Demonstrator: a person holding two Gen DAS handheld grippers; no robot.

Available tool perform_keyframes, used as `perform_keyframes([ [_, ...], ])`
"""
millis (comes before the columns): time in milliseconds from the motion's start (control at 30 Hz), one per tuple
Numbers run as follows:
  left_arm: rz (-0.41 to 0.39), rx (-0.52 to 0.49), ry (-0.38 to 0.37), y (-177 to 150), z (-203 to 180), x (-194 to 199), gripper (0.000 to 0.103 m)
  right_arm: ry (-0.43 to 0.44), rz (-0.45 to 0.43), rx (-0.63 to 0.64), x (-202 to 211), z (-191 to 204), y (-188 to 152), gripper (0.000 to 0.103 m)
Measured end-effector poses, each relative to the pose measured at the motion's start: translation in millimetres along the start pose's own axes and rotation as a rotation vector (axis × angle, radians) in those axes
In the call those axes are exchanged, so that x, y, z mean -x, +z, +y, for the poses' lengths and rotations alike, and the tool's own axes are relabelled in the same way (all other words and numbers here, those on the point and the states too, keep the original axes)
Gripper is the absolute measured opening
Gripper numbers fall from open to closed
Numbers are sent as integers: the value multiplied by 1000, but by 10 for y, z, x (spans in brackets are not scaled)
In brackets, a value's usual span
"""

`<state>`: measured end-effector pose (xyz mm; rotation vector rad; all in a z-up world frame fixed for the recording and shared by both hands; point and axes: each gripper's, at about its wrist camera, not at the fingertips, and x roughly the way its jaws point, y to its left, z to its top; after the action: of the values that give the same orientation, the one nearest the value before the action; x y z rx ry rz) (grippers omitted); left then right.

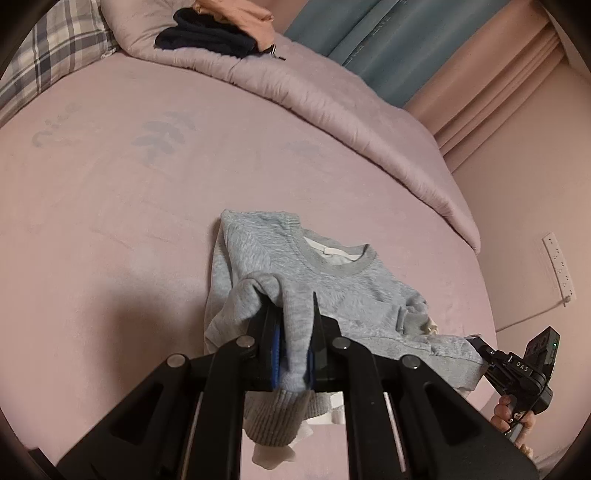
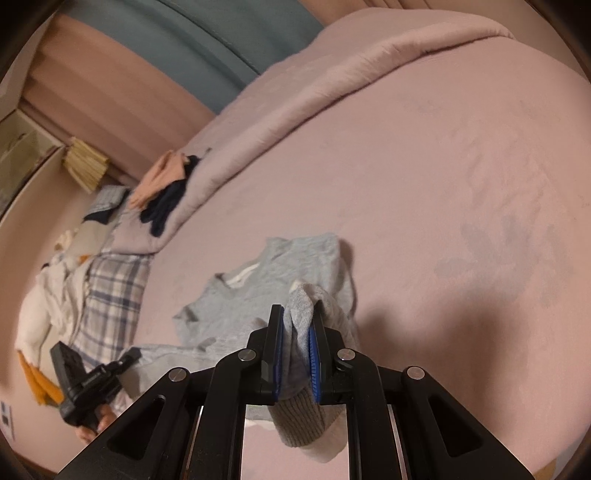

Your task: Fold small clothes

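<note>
A small light-grey sweatshirt (image 1: 332,284) lies on the pink bed sheet (image 1: 110,221), neckline towards the far side. Its ribbed hem is lifted off the sheet at two spots. My left gripper (image 1: 291,306) is shut on one hem corner, and the ribbed edge hangs down between its blue pads. To the lower right in that view, the right gripper (image 1: 480,350) clamps the other hem end. In the right wrist view my right gripper (image 2: 298,314) is shut on a fold of the same sweatshirt (image 2: 258,280). The left gripper (image 2: 129,356) shows at the lower left, held by a hand.
A pink duvet (image 1: 332,103) is folded back along the far side of the bed. A pile of dark and peach clothes (image 1: 214,33) sits on it. A plaid pillow (image 1: 55,55) and a white plush toy (image 2: 40,306) lie at the head end. A power strip (image 1: 557,266) hangs on the wall.
</note>
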<state>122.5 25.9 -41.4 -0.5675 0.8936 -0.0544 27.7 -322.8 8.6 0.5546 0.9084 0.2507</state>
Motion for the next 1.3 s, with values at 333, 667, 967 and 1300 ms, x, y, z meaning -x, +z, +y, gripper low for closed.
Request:
perform_keyframes([
  [333, 36, 22, 45, 195, 50, -414, 10, -76, 38, -44, -290, -162, 174, 13],
  [667, 56, 24, 108, 167, 110, -685, 11, -153, 61, -53, -451, -283, 181, 13],
  [967, 64, 47, 130, 129, 174, -757, 14, -211, 59, -47, -498, -305, 159, 13],
  [1300, 10, 55, 68, 56, 133, -450, 37, -268, 43, -3, -490, -202, 138, 15],
])
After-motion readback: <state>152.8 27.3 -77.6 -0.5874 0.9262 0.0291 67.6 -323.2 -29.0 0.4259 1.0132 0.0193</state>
